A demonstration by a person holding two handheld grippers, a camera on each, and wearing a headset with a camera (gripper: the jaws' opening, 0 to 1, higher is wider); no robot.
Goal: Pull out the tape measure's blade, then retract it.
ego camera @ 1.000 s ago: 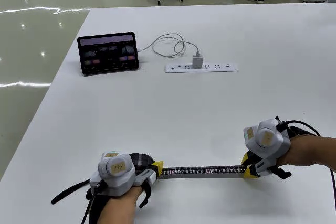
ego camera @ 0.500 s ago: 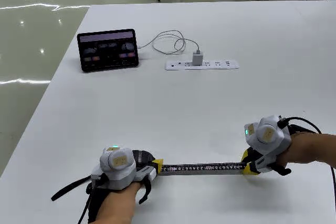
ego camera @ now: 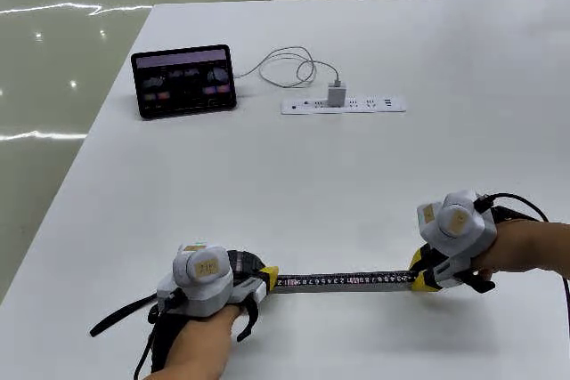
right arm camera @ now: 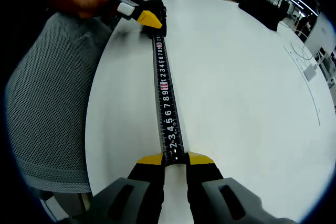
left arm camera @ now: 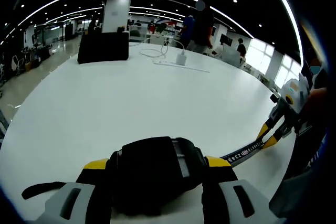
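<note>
The black tape measure case (left arm camera: 155, 174) sits clamped between the yellow-tipped jaws of my left gripper (ego camera: 260, 280), low at the near left of the table. Its dark numbered blade (ego camera: 343, 281) runs flat along the tabletop to the right. My right gripper (right arm camera: 174, 159) is shut on the blade's end (right arm camera: 172, 150), with the blade (right arm camera: 163, 90) stretching away toward the case (right arm camera: 156, 15) in the right gripper view. In the left gripper view the blade (left arm camera: 242, 153) leads off to the right gripper (left arm camera: 270, 136). The right gripper (ego camera: 419, 275) holds the blade's far end.
A dark tablet (ego camera: 183, 80) stands at the far left of the white table (ego camera: 356, 175). A white power strip (ego camera: 344, 105) with a charger and coiled cable (ego camera: 289, 68) lies behind the middle. The table's left edge drops to a glossy floor.
The two grippers stand slightly farther apart and a little more blade shows between them. The head camera has tilted a bit.
</note>
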